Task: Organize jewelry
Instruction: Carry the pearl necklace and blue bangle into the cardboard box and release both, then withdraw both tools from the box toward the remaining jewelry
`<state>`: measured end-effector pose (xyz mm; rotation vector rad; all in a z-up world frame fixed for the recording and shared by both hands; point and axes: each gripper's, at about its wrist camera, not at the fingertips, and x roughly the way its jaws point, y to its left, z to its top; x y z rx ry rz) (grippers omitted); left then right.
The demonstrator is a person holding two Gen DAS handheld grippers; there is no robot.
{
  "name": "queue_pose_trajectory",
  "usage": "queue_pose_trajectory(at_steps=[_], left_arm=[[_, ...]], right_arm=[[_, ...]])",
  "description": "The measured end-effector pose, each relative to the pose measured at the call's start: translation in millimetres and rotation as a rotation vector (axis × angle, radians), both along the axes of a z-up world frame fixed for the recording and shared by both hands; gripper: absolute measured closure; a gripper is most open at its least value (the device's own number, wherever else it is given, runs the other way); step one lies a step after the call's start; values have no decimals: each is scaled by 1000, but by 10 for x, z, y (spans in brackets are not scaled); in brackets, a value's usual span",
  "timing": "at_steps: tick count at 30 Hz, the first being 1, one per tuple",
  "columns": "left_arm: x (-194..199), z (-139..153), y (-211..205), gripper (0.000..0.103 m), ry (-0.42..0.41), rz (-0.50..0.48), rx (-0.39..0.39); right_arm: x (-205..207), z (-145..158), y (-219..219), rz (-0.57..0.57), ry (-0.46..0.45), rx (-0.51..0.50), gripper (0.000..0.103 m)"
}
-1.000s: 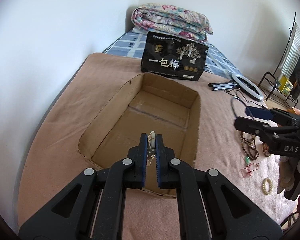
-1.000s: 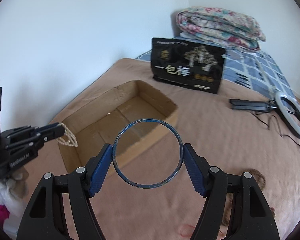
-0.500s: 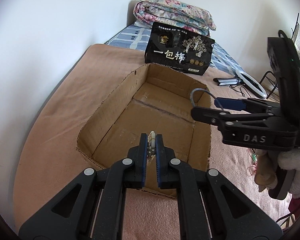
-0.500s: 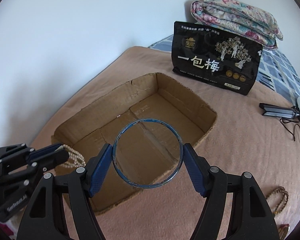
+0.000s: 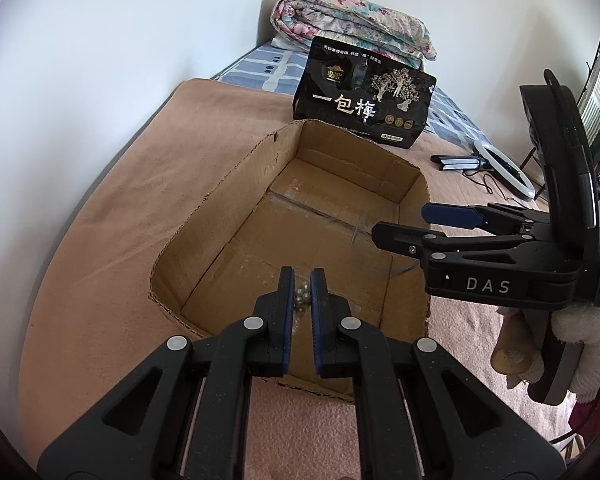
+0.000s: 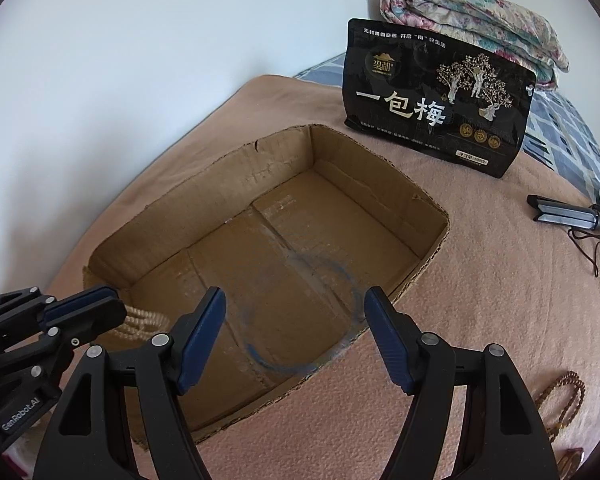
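An open cardboard box point(image 5: 228, 192) point(image 6: 160, 220) sits on the pink blanket. My left gripper point(image 5: 301, 294) is shut on a pearl bead strand point(image 5: 301, 298) over the box's near end; the strand hangs from it in the right wrist view point(image 6: 144, 322). My right gripper point(image 6: 296, 320) is open above the box's right side. A blue bangle point(image 6: 340, 276), motion-blurred, is free of the fingers and falling into the box. The right gripper also shows in the left wrist view point(image 5: 404, 228).
A black snack bag point(image 5: 364, 108) point(image 6: 436, 100) stands behind the box, a folded floral quilt point(image 5: 352, 24) beyond it. A ring light point(image 5: 504, 168) and black stand point(image 6: 560, 216) lie to the right. A brown bead necklace point(image 6: 564, 396) lies on the blanket at right.
My right gripper has moved over the box and opened, letting go of the blue bangle, which now drops blurred. My left gripper stays shut on the pearl strand.
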<state>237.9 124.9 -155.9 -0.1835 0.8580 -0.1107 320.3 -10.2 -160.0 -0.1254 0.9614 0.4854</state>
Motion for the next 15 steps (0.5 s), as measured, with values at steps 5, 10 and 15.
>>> queue_pose_trajectory(at_steps=[5, 10, 15], left_arm=[[-6, -23, 36, 97, 13, 18, 0], [-30, -5, 86, 97, 12, 34, -3], [-82, 48, 97, 97, 6, 38, 0]], right_arm=[[-8, 31, -15, -10, -15, -7, 24], [-31, 63, -97, -26, -18, 2, 24], [-75, 124, -169, -39, -27, 10, 24]])
